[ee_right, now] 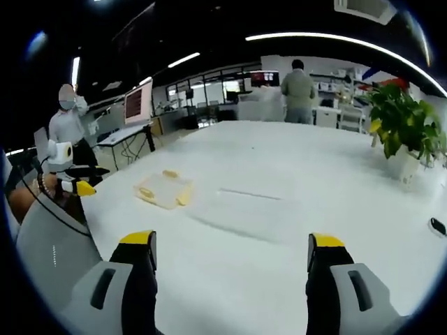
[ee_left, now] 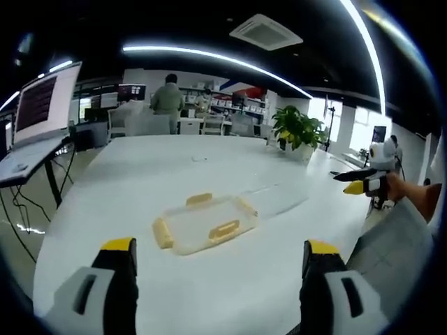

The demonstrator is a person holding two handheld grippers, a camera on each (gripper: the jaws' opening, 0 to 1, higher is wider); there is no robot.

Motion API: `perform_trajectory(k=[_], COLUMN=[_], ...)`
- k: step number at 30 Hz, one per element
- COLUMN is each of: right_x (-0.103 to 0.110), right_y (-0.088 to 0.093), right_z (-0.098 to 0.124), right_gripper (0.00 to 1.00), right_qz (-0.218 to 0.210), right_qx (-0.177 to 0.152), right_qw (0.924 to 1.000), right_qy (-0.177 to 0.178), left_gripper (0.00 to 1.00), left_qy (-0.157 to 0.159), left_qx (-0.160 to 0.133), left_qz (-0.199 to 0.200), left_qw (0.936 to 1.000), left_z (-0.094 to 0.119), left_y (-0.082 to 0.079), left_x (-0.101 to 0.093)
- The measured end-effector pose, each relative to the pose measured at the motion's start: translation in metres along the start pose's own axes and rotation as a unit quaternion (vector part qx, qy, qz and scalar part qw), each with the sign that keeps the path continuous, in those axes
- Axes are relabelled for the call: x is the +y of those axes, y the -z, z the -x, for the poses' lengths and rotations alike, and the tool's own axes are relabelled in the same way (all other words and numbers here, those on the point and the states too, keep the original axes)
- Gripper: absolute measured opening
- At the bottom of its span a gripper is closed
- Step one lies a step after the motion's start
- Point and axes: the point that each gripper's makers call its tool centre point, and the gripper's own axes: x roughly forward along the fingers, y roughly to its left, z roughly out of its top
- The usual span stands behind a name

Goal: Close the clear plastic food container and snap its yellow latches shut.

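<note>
The clear plastic container (ee_left: pixel 206 223) lies on the white table (ee_left: pixel 140 174) with yellow latches (ee_left: pixel 225 230) along its rim. Its clear lid (ee_left: pixel 276 199) lies flat to the right, hard to make out. My left gripper (ee_left: pixel 220 246) is open, short of the container and holding nothing. My right gripper (ee_left: pixel 363 185) comes in from the right, held in a hand. In the right gripper view the container (ee_right: pixel 164 190) sits far left and the lid (ee_right: pixel 244 208) spreads ahead of my open right gripper (ee_right: pixel 232 241). The left gripper (ee_right: pixel 73 185) shows at the left edge.
A potted plant (ee_left: pixel 297 129) stands at the table's far right, also seen as the plant (ee_right: pixel 401 122). A laptop (ee_left: pixel 45 105) sits on a stand to the left. One person (ee_left: pixel 167 98) stands at the back; another person (ee_right: pixel 66 122) is at the left. A small dark object (ee_right: pixel 436 227) lies near the table's edge.
</note>
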Motion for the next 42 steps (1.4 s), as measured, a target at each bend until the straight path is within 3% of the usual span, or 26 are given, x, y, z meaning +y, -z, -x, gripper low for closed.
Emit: perform_trajectory(k=[6, 11, 18, 22, 30, 34, 38, 39, 42], right_x=[0.01, 0.015, 0.035, 0.045, 0.067, 0.077, 0.084, 0.087, 0.093], right_y=[-0.014, -0.031, -0.054, -0.064, -0.079, -0.077, -0.075, -0.074, -0.066], right_z=[-0.006, -0.019, -0.054, -0.072, -0.116, -0.136, -0.149, -0.152, -0.166], right_gripper=[0.88, 0.87, 0.87, 0.87, 0.87, 0.86, 0.86, 0.86, 0.86], right_qz=[0.041, 0.089, 0.185, 0.211, 0.323, 0.361, 0.396, 0.401, 0.433], right_qx=[0.003, 0.004, 0.015, 0.014, 0.03, 0.044, 0.05, 0.051, 0.067], right_qw=[0.9991, 0.9959, 0.9816, 0.9754, 0.9409, 0.924, 0.9073, 0.9045, 0.8866], right_qy=[-0.01, -0.017, -0.046, -0.063, -0.098, -0.119, -0.131, -0.136, -0.148], left_gripper=[0.97, 0.97, 0.97, 0.97, 0.97, 0.97, 0.96, 0.96, 0.96], left_qy=[0.001, -0.01, -0.004, -0.003, 0.004, 0.018, 0.023, 0.024, 0.022], left_qx=[0.008, 0.049, 0.063, 0.079, 0.113, 0.132, 0.15, 0.15, 0.169], left_qz=[-0.027, -0.118, -0.157, -0.193, -0.259, -0.278, -0.309, -0.31, -0.328], left_qw=[0.9996, 0.9918, 0.9855, 0.9781, 0.9593, 0.9515, 0.9389, 0.9386, 0.9292], left_z=[-0.006, -0.011, -0.024, -0.032, -0.053, -0.065, -0.075, -0.076, -0.085], left_y=[-0.004, -0.005, -0.016, -0.02, -0.024, -0.021, -0.018, -0.018, -0.013], left_x=[0.009, 0.029, 0.046, 0.055, 0.075, 0.08, 0.086, 0.086, 0.093])
